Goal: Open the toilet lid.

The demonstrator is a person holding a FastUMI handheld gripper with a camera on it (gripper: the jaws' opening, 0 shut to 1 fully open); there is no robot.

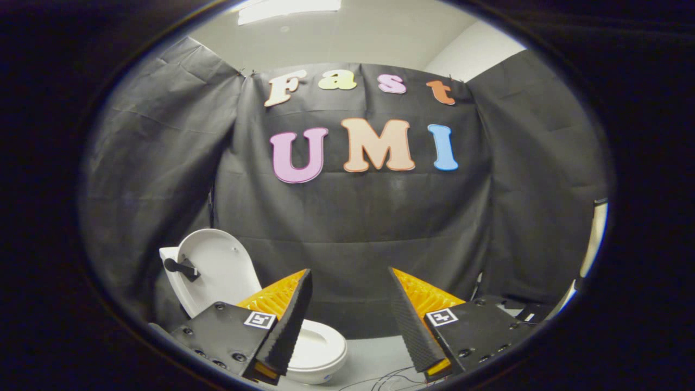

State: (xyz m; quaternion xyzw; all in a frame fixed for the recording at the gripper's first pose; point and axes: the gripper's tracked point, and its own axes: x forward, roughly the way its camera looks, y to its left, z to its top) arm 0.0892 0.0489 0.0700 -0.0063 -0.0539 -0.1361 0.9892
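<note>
Lid up — that is how I judge the job: the toilet lid (220, 266) stands raised and leaning back toward the black cloth wall (353, 228), so the opening looks done and nothing seems left but to draw away. My gripper (350, 320) is spread wide, grasping nothing, its two fingers well apart with only the wall and pale floor (374, 361) between them. The toilet (320, 353) sits low beside and partly behind my left finger, its seat ring showing just past the fingertip. The lid is a smooth, glossy oval shell, hard plastic by the look, with a small dark knob-like handle (182, 267) fixed on its face. The seat is rounded and equally glossy. The cloth behind hangs matte and creased, and thin wires (391, 377) trail on the floor.
</note>
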